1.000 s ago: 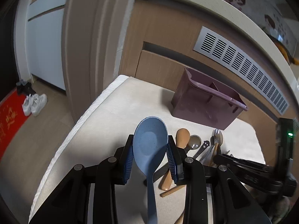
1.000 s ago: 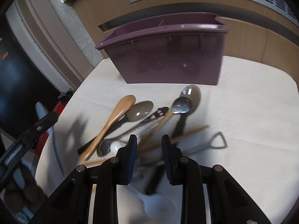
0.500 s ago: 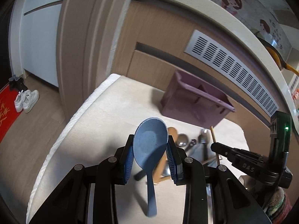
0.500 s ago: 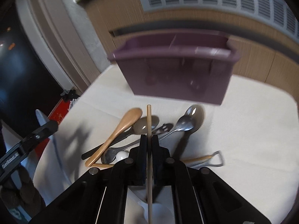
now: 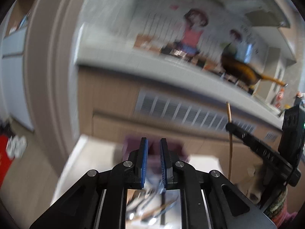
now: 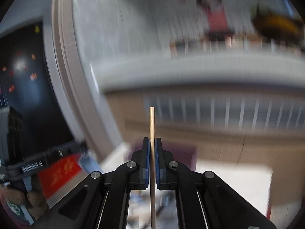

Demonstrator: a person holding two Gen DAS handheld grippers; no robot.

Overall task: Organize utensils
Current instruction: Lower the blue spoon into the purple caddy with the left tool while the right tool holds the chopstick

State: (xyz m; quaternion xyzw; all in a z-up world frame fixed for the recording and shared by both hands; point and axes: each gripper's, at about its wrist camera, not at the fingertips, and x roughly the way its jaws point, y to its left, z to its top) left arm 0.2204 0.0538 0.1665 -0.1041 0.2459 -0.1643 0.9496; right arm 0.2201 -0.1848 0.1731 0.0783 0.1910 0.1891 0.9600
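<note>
Left wrist view: the picture is smeared. The left tool (image 5: pixel 153 143) has just been closing and its blue pads now stand narrow. A thin, blurred strip of the blue spoon (image 5: pixel 162 188) shows low between them, and the pads appear to pinch it. Beyond the tips lies the purple bin (image 5: pixel 180 149) on the pale tabletop (image 5: pixel 91 152). Under the tool, a blurred heap of utensils (image 5: pixel 148 214) lies on the tabletop. To the right, the right tool (image 5: pixel 231 128) clamps a wooden chopstick (image 5: pixel 228 110). The stick stands nearly upright and runs above and below the pads.

Right wrist view: this picture is also blurred. The right tool's pads are pressed tight on the chopstick, which rises straight up past the tips and runs down between the arms. The purple bin sits behind the tips, against the wooden cabinet front (image 6: pixel 219 133). At the lower left, the left tool reaches in with a pale blue piece of the spoon at its tip.
</note>
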